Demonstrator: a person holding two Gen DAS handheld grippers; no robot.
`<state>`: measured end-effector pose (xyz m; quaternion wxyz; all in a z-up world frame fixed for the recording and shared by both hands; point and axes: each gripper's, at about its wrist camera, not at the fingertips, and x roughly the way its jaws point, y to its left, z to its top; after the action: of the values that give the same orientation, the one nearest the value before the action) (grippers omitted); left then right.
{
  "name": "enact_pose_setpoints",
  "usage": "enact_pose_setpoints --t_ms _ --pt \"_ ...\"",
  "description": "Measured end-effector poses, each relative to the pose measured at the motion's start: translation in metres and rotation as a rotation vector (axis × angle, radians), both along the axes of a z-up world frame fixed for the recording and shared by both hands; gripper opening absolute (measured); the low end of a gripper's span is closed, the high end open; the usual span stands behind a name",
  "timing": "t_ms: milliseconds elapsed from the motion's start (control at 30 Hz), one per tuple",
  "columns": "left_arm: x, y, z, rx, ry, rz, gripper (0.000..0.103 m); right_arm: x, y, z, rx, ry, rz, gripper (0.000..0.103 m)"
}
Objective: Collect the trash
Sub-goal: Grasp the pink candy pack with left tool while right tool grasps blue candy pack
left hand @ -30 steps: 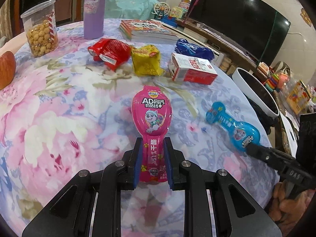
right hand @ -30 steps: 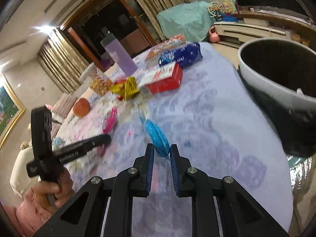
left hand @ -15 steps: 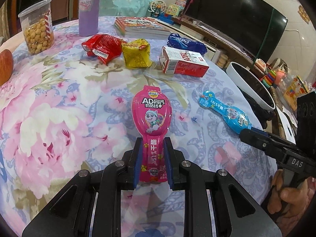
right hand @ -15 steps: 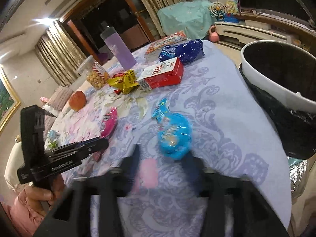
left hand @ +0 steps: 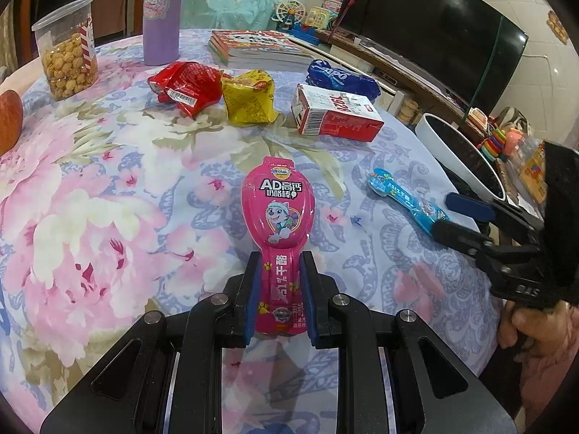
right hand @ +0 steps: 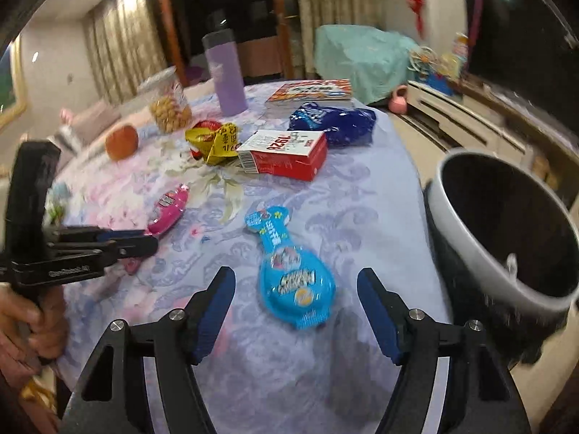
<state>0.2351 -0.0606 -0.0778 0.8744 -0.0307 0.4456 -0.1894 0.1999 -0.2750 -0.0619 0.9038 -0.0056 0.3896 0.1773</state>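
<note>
My left gripper (left hand: 278,264) is shut on the narrow tail of a pink cheese-stick wrapper (left hand: 277,213), whose wide end rests on the flowered tablecloth. A blue wrapper of the same shape (right hand: 289,289) lies flat on the cloth near the table's right edge. My right gripper (right hand: 296,275) hovers over it with its jaws opening; the wrapper sits between the blue pads (right hand: 217,311) and neither pad touches it. In the left wrist view the right gripper (left hand: 443,213) stands at the blue wrapper's (left hand: 401,195) near end. A white-rimmed black bin (right hand: 466,231) stands just past the table edge.
Further back on the table lie a red carton (left hand: 336,115), a yellow wrapper (left hand: 249,99), a red wrapper (left hand: 188,86) and a blue packet (left hand: 340,77). Behind them are books (left hand: 260,47), a purple bottle (left hand: 161,14), a snack jar (left hand: 68,58) and an orange fruit (left hand: 9,119).
The right gripper, shut on the blue wrapper a second ago, has let it go, rolled and spread its jaws; the wrapper now lies flat. The left gripper keeps its grip.
</note>
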Motion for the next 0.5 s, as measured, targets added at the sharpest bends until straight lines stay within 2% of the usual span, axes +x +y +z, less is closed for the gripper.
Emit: enact_pose_setpoints --t_ms 100,133,167,267,500 --pt "-0.001 -0.003 0.001 -0.006 0.002 -0.007 0.019 0.012 0.007 -0.010 -0.040 0.068 0.031 0.069" --pt "-0.001 -0.004 0.002 -0.007 0.002 -0.010 0.019 0.013 0.008 -0.013 -0.045 0.083 0.030 0.055" --pt "-0.002 -0.006 0.002 -0.007 0.002 -0.016 0.019 0.012 0.008 -0.014 -0.050 0.086 0.021 0.049" --pt "-0.005 -0.013 0.004 -0.012 0.002 -0.034 0.019 0.005 0.001 -0.010 -0.016 0.068 -0.005 0.048" --pt "-0.012 -0.041 0.017 -0.019 -0.021 -0.101 0.019 -0.017 -0.039 0.006 0.173 0.037 -0.133 0.048"
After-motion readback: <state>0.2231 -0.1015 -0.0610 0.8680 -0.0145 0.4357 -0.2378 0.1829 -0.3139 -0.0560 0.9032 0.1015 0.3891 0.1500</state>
